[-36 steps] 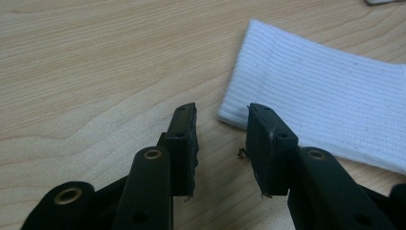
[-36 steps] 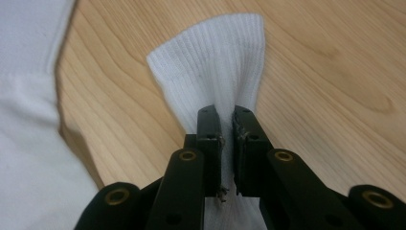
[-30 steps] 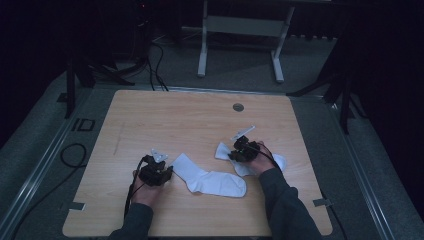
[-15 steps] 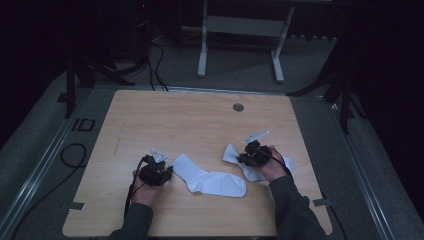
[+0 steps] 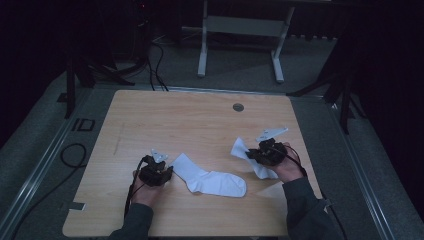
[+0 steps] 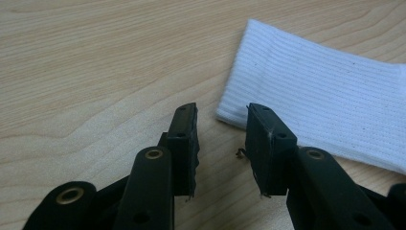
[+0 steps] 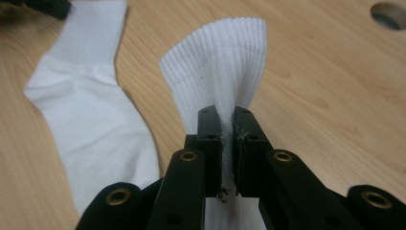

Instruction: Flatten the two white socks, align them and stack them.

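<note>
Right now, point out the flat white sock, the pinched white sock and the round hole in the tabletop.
flat white sock (image 5: 207, 179), high view, on its heel bend.
pinched white sock (image 7: 220, 72), right gripper view, on its ribbed cuff.
round hole (image 5: 238, 107), high view, on its centre.

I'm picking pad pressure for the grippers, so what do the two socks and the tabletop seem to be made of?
The held sock, pinched in the right gripper, looks like white knit fabric, probably cotton blend: its cuff shows fine ribs and bends softly. The flat sock has the same ribbed cuff and a smoother foot. The table looks like pale wood or wood-grain laminate, matte, with visible grain lines.
</note>
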Available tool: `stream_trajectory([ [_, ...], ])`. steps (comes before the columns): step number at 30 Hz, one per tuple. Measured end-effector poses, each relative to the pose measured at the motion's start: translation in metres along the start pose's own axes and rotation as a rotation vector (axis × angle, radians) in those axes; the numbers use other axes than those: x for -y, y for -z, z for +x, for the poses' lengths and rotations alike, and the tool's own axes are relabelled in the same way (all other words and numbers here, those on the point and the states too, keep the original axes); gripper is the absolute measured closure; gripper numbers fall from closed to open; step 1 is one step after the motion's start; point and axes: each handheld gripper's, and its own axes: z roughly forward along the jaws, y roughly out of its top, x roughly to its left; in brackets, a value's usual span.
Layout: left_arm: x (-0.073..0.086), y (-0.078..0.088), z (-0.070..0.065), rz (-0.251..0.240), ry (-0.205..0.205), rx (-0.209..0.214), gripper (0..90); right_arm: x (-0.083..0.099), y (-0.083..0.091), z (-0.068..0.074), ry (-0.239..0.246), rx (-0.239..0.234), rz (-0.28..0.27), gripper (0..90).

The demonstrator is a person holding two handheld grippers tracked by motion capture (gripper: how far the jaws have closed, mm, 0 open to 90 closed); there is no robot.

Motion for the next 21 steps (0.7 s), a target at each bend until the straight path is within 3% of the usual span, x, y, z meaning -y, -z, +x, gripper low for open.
stream_trajectory([
  [7, 0.0, 0.0, 0.0, 0.001, 0.0, 0.0, 64.3, -0.013, 0.021, 0.01, 0.034, -0.004, -0.044, 83.1],
  [21, 0.0, 0.0, 0.0, 0.004, -0.003, 0.001, 64.2, -0.033, 0.06, 0.04, 0.081, -0.088, -0.192, 83.0],
])
